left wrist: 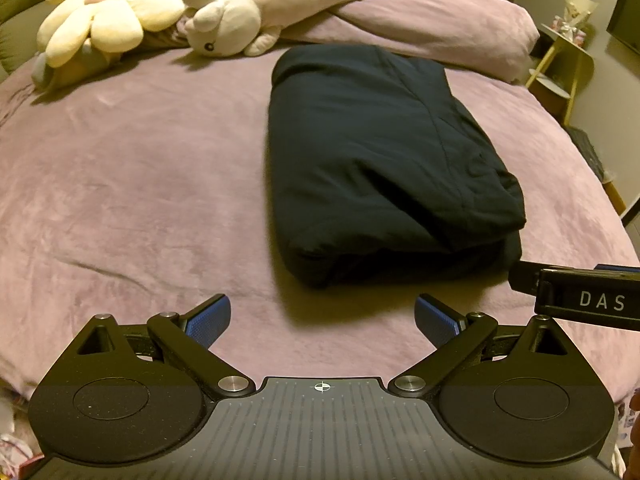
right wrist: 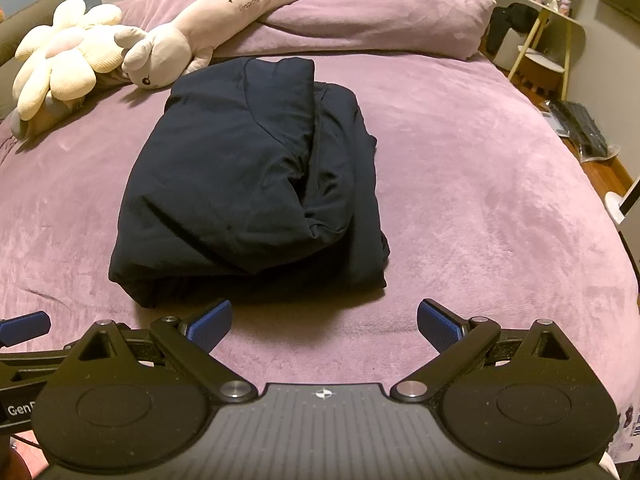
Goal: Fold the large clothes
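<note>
Dark navy garment (right wrist: 248, 184) lies as a folded bundle mid-bed on the purple bedspread (right wrist: 480, 200), likely near finished. Left gripper (left wrist: 322, 320) and right gripper (right wrist: 324, 324) both spread wide, empty, just short of its near edge. Long plush toy (right wrist: 224, 20) far left reads "开心每一天"; gripper bodies read "DAS", "Gen".

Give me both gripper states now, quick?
Left gripper: open, holding nothing.
Right gripper: open, holding nothing; folded dark garment lies untouched ahead.
</note>
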Demonstrator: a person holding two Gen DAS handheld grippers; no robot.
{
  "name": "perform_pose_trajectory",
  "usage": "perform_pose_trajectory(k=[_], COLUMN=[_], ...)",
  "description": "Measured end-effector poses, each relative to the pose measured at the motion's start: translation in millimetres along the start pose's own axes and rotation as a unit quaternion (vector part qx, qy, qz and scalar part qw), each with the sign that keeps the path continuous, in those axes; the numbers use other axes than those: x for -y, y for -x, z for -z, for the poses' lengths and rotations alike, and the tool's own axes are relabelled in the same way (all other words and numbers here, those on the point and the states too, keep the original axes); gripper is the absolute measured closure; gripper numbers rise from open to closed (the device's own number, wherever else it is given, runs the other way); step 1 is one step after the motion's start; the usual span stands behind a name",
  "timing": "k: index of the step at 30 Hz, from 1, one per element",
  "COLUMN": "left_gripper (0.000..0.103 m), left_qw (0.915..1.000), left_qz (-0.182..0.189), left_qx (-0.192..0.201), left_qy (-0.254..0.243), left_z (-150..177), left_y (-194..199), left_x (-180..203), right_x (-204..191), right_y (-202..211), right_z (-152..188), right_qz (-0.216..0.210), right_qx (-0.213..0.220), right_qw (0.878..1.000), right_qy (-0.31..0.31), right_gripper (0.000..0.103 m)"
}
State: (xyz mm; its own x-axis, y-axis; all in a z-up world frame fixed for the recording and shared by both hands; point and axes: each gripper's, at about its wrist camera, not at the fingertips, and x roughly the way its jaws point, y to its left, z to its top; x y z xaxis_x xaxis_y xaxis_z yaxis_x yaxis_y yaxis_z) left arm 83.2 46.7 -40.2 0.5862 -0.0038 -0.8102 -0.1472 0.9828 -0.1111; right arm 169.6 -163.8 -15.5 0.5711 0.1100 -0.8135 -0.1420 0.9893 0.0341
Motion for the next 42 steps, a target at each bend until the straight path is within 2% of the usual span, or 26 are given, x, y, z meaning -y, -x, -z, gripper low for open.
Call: perform_pose_trajectory(k=[42], left_gripper=[0.002], left_qw=[0.9998], left_qz=[-0.001], left_qx=[0.008], left_qy=[-0.017], left_z=[0.4], left_y=[6.4], left_x=[5.4], right_x=[2.1], right_y=[5.9], right_z=[-2.6], right_qz=[0.015], right_qx=[0.019], right_qw=[1.000], right_qy=[0.002], right_gripper=[0.004])
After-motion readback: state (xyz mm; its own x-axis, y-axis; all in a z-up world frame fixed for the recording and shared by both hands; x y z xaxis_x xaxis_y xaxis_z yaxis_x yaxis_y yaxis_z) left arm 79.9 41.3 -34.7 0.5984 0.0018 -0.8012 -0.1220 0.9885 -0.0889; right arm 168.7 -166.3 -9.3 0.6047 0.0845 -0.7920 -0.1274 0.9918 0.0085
